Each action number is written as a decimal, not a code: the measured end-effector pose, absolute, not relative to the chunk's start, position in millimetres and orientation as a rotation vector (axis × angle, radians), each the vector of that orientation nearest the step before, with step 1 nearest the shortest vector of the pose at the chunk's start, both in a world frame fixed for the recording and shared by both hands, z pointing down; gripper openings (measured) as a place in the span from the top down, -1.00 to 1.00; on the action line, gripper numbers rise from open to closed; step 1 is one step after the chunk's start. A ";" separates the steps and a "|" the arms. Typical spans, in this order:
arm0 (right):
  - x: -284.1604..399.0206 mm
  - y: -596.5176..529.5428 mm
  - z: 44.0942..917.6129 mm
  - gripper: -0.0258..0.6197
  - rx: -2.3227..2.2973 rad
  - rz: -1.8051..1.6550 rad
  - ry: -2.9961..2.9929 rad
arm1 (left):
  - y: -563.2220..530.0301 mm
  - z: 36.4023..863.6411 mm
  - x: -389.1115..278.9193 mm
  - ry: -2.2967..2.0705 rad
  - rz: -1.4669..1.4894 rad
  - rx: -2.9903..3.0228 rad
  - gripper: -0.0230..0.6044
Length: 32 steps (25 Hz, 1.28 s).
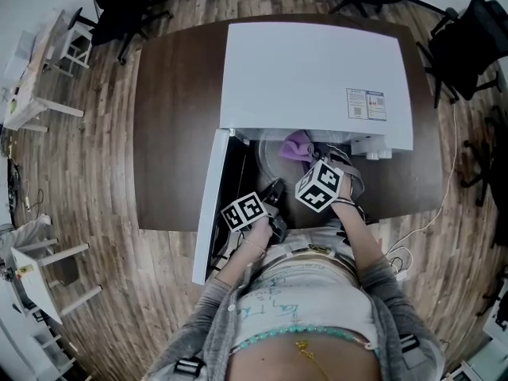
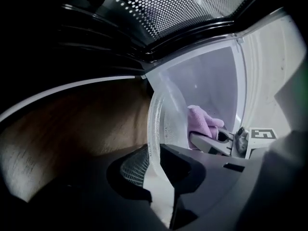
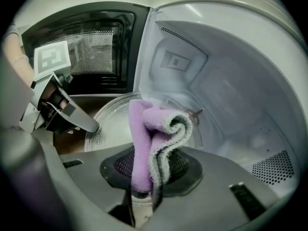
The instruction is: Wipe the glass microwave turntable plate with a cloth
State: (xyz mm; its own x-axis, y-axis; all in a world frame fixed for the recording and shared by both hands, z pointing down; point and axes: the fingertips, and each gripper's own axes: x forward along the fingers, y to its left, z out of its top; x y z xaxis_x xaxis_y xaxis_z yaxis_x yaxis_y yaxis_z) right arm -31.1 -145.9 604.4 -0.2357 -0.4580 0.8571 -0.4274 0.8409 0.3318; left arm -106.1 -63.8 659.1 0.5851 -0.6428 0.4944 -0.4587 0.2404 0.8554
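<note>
The glass turntable plate (image 3: 113,124) is tilted at the open mouth of the white microwave (image 1: 309,70), and it also shows as a clear disc (image 2: 166,114) in the left gripper view. My left gripper (image 2: 156,160) is shut on the plate's near rim; the right gripper view shows it (image 3: 89,125) at the plate's left edge. My right gripper (image 3: 147,189) is shut on a folded purple cloth (image 3: 154,138). The cloth (image 1: 298,145) hangs over the plate just inside the oven. The plate's far part is hidden behind the cloth.
The microwave door (image 1: 210,205) is swung open to the left, its mesh window (image 2: 183,4) close above my left gripper. The white cavity walls (image 3: 226,81) enclose the right side. The microwave stands on a dark brown table (image 1: 175,133). Chairs stand on the wood floor around it.
</note>
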 end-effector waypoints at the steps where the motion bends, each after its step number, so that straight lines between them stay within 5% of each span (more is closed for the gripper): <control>1: -32.8 -146.6 606.4 0.56 0.665 -0.040 -1.855 | -63.5 661.3 -106.4 -1.030 -0.154 1.386 0.68; 5: -39.3 -149.4 611.3 0.56 0.667 -0.057 -1.851 | -60.3 673.3 -116.6 -1.095 -0.088 1.363 0.80; 32: -27.1 -119.3 637.4 0.56 0.612 -0.090 -1.768 | -63.2 669.3 -122.0 -1.137 -0.011 1.457 0.80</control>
